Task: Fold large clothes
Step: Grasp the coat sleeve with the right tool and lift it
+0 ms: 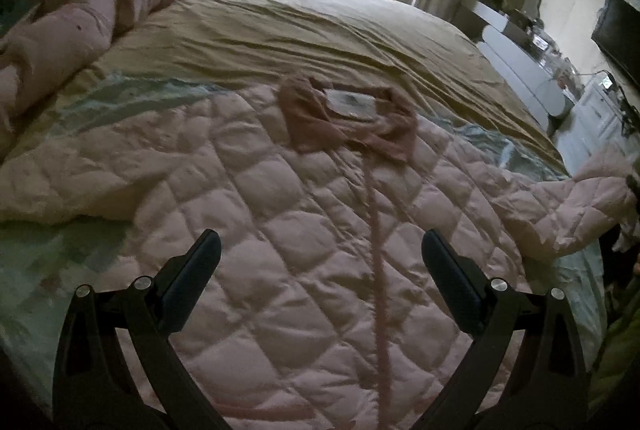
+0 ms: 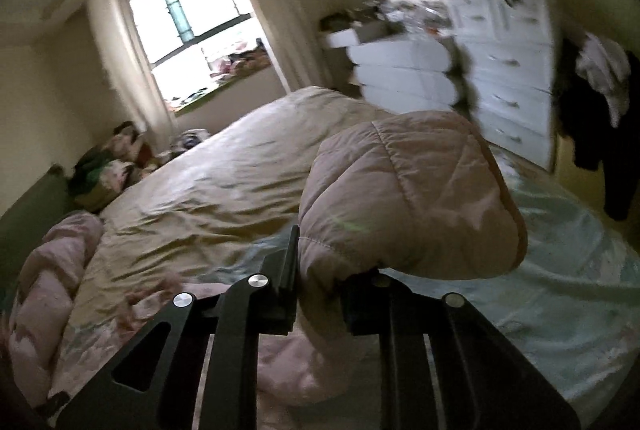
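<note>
A pale pink quilted jacket (image 1: 280, 198) lies spread flat on the bed, front up, with its darker pink collar (image 1: 348, 118) at the far end. My left gripper (image 1: 320, 246) is open and empty, hovering just above the jacket's lower body. The jacket's right sleeve (image 1: 580, 206) stretches off to the right edge. My right gripper (image 2: 316, 254) is shut on the sleeve (image 2: 408, 190), which bulges up between the fingers, lifted above the bed.
The bed has a tan sheet (image 1: 320, 26) and a light blue floral cover (image 2: 560, 270). A rolled pink blanket (image 1: 80, 18) lies along the left. White drawers (image 2: 508, 70) and dark hanging clothes (image 2: 600, 110) stand to the right. A window (image 2: 192, 14) is behind.
</note>
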`<state>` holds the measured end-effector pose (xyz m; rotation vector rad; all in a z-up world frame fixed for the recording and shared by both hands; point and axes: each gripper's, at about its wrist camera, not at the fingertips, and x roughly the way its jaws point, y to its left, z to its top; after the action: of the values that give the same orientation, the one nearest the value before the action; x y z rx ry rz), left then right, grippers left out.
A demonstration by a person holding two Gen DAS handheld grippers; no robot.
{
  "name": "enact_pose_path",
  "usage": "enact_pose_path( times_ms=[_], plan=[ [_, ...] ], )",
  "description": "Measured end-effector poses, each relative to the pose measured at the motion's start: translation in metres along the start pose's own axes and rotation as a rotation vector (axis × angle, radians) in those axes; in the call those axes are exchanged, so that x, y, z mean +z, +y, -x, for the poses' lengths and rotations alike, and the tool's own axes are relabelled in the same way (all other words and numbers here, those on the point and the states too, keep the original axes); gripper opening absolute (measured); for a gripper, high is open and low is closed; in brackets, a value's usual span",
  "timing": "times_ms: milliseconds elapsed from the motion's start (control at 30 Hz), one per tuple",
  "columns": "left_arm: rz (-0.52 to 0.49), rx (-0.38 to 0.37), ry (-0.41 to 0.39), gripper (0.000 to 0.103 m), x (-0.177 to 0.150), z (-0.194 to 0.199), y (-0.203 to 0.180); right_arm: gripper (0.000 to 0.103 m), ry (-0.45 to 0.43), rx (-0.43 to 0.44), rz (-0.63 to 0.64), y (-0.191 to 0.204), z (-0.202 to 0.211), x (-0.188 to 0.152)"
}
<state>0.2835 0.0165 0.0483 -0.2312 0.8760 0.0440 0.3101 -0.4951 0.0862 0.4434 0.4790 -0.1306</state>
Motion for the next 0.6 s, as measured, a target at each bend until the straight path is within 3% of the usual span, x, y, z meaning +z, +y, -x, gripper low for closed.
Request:
enact_pose_path(
  times_ms=[433,600],
  plan=[
    [0.033,0.065,-0.097,0.094,0.042,0.035,0.053,0.015,-0.026,0.175,0.166,0.143,0.012,0.004],
    [0.045,0.013,-0.113,0.094,0.042,0.038,0.069,0.015,-0.022,0.238,0.201,0.188,0.010,-0.010]
  ],
)
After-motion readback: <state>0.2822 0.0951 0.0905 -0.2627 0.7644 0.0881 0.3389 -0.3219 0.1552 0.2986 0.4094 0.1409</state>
